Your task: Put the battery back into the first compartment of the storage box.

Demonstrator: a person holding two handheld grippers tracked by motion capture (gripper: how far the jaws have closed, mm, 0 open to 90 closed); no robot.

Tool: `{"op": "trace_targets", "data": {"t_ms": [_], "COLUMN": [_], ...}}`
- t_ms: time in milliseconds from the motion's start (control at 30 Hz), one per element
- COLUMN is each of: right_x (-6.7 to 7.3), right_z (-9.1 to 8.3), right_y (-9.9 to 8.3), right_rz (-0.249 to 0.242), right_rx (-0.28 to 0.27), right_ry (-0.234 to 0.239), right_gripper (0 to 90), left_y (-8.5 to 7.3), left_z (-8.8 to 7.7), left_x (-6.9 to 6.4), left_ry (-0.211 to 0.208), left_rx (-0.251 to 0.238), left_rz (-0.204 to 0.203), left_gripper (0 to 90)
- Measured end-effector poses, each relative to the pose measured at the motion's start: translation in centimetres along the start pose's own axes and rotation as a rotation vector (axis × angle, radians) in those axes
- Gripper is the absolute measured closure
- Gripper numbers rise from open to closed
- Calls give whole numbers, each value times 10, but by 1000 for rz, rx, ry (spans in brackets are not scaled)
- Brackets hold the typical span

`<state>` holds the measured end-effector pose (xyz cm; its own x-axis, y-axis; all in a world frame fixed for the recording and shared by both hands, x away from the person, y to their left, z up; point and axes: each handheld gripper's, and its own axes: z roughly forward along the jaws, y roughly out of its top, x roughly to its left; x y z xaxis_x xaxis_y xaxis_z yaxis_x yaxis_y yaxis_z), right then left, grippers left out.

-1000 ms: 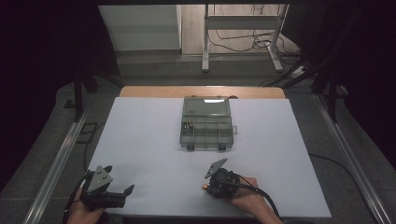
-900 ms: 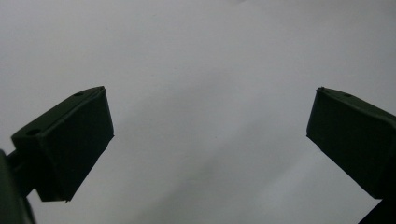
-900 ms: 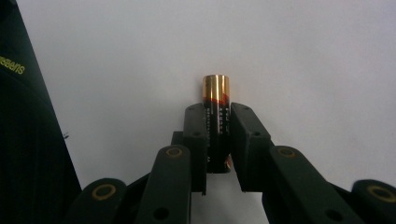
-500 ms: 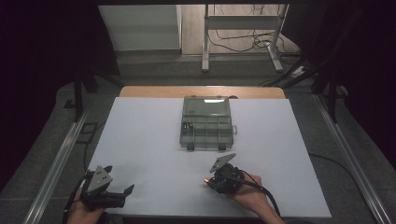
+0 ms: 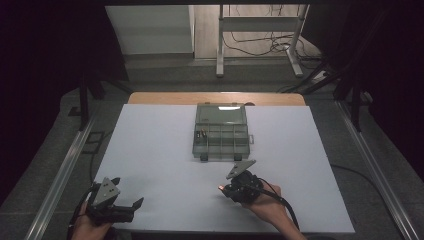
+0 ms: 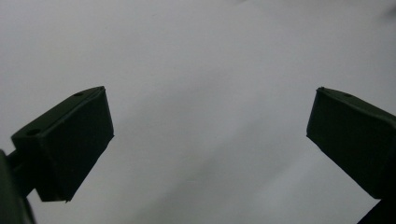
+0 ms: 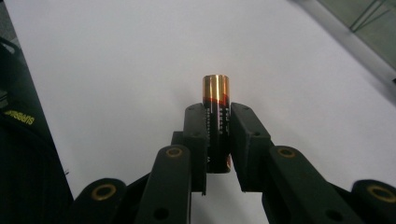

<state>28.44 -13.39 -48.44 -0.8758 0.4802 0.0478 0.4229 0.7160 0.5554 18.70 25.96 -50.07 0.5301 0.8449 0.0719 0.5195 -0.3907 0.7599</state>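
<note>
Between the jaws of my right gripper [image 7: 218, 140] sits a small cylindrical battery [image 7: 216, 100] with a copper-and-black wrapper, pinched low on its body with its copper end sticking out over the white tabletop [image 5: 160, 150]. That narrow hold could let the round battery swivel or slide out if I tilt too fast toward the clear plastic compartment box [image 5: 221, 132]. My left gripper [image 6: 205, 135] hangs spread wide, empty, near the table's front corner. Since a second ago, my right hand has moved nearer the box.
</note>
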Motion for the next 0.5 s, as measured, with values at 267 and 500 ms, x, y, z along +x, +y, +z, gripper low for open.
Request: {"op": "trace_targets", "data": {"t_ms": [267, 500], "right_x": [-8, -16], "right_z": [-5, -11], "right_y": [5, 9], "right_rz": [15, 28], "right_rx": [-33, -52], "right_ry": [-22, -43], "right_gripper": [763, 763], "left_y": [0, 0], "left_z": [0, 1], "left_x": [0, -1], "left_ry": [0, 1], "left_rx": [0, 6], "left_rz": [0, 4], "left_gripper": [13, 14]}}
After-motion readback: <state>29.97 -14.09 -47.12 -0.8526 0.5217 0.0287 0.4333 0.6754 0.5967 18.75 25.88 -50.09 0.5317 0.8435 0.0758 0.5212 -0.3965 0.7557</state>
